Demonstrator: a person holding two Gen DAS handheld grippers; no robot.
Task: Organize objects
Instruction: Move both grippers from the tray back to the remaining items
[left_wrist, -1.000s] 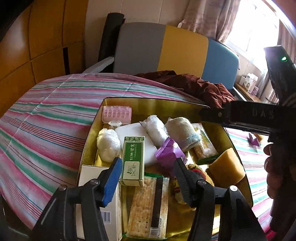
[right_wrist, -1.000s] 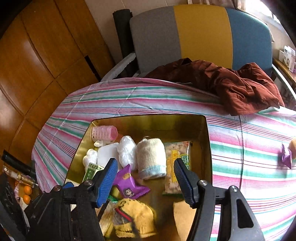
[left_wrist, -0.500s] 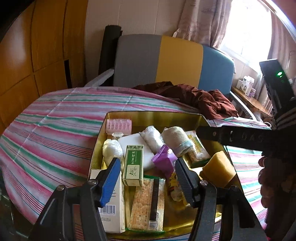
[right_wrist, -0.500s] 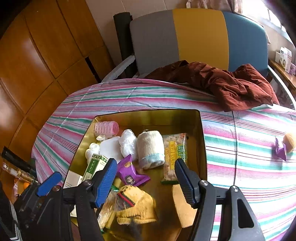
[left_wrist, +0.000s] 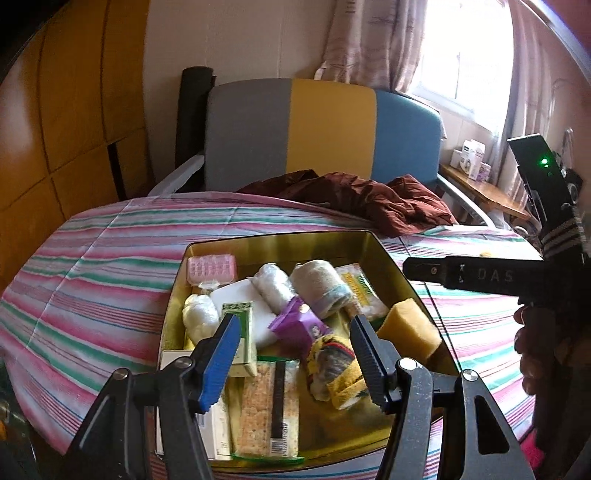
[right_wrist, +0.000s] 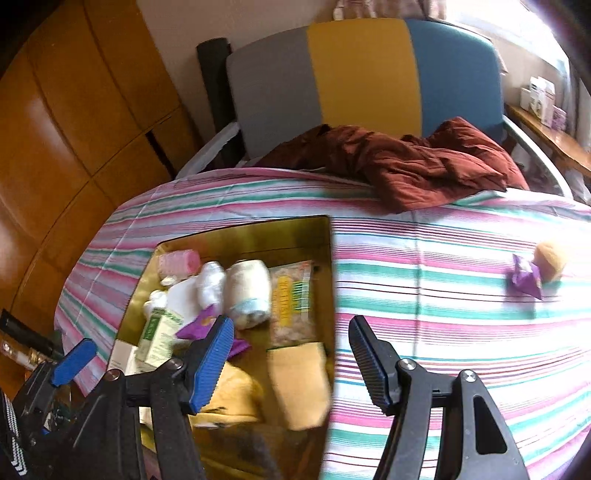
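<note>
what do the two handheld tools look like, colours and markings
Both are black plastic clamp-style frames with silver rivets. The left tool has one blue ribbed finger pad and one black ribbed pad. The right tool matches; seen from the left wrist view, its body bears pale lettering, a green light and a grey striped band.

A bed covered by a pink, green and white striped sheet (right_wrist: 424, 258) carries everything. A gold metal tray (left_wrist: 397, 275) full of small items sits directly on it. At the far edge lies a crumpled dark red garment (right_wrist: 424, 166). Well apart from the tray, a purple wrapper (right_wrist: 526, 278) touches a small tan fuzzy ball (right_wrist: 550, 258)
</note>
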